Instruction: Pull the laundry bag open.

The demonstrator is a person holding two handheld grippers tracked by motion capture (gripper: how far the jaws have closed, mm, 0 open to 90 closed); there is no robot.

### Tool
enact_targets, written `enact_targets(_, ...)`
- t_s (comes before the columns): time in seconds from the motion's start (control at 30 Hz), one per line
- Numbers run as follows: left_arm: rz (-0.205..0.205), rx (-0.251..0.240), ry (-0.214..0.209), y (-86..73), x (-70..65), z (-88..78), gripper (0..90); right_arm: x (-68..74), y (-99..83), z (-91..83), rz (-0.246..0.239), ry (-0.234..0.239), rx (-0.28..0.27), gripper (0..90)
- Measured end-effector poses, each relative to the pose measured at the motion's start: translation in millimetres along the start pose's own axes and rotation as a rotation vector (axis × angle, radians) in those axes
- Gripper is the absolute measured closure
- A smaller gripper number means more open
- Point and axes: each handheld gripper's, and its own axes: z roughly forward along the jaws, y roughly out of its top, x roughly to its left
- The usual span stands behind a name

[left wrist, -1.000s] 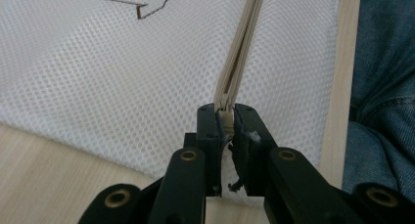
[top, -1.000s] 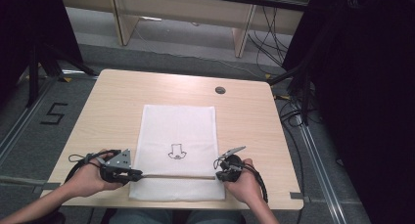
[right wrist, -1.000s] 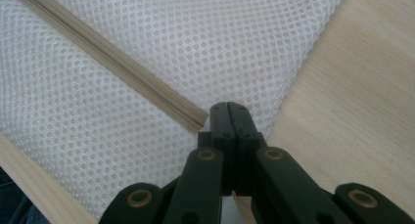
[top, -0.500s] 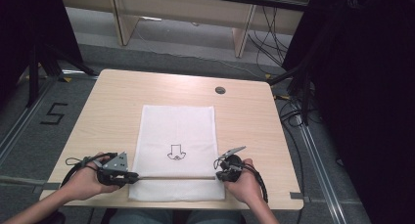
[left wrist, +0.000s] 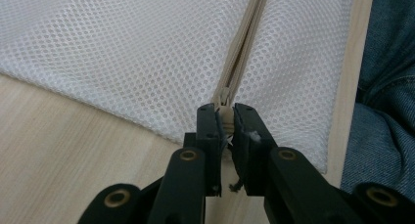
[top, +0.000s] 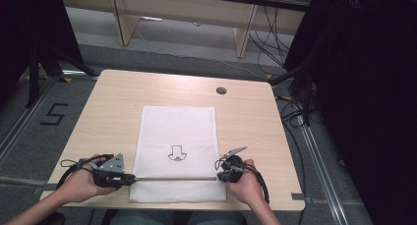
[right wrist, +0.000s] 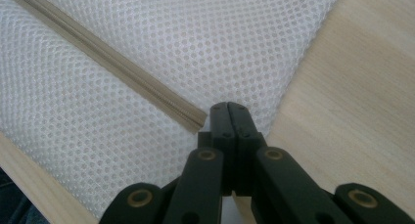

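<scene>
a white mesh bag [top: 178, 151] lies flat on the middle of the wooden worktop [top: 123, 102], its beige zipper [top: 174, 178] running across near the person's edge. the left claw [left wrist: 226, 122] is clamped on the zipper pull [left wrist: 224, 115] at the bag's left end, jaws pressed against the small tab. the right claw [right wrist: 230, 117] has its jaws together on the mesh at the bag's right edge, just beside the zipper's end [right wrist: 195, 119]. both hands rest low on the worktop, well apart, one at each end of the zipper.

flat white mesh bag [top: 178, 136], zipped
</scene>
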Motion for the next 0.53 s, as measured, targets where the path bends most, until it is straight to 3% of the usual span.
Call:
enact_targets(0.03,0.004,0.0,0.006,0.1,0.3,-0.9,81.5,0.4,0.1,-0.2,0.004,-0.001,0.004,90.0)
enact_targets(0.1,-0.017,-0.021,-0.02,-0.9,1.5,-0.8,81.2,0.2,0.5,0.0,-0.003,-0.001,0.004,90.0)
enact_targets(0.17,-0.028,-0.071,-0.044,-1.5,3.4,-3.4,79.5,0.2,0.8,-0.7,0.014,0.001,0.019,90.0)
enact_targets(0.23,-0.067,-0.154,-0.093,-0.6,5.7,-6.8,64.7,1.3,0.5,-1.3,0.039,0.006,0.024,88.5)
enact_targets(0.27,-0.089,-0.208,-0.099,0.4,5.5,-8.3,57.6,-0.1,0.5,-0.9,0.008,0.011,0.001,81.8)
enact_targets(0.33,-0.104,-0.258,-0.086,1.6,10.0,-11.6,48.4,1.5,0.3,-2.1,0.017,0.032,-0.006,73.2)
enact_targets(0.4,-0.133,-0.278,-0.057,1.2,15.1,-12.0,42.9,4.3,0.7,-5.0,0.015,0.004,-0.009,66.4)
enact_targets(0.43,-0.119,-0.289,-0.04,1.1,19.1,-12.3,40.9,6.2,1.2,-8.5,0.022,-0.016,-0.013,65.3)
enact_targets(0.47,-0.159,-0.295,-0.033,0.5,20.1,-12.0,39.1,5.4,1.8,-10.6,-0.001,-0.014,-0.048,64.6)
enact_targets(0.5,-0.176,-0.303,-0.028,0.0,22.1,-11.6,36.8,6.6,2.1,-14.3,0.019,-0.022,-0.054,64.3)
enact_targets(0.53,-0.179,-0.306,-0.017,-0.4,25.0,-11.7,35.3,6.0,2.2,-16.5,0.008,-0.04,-0.069,64.1)
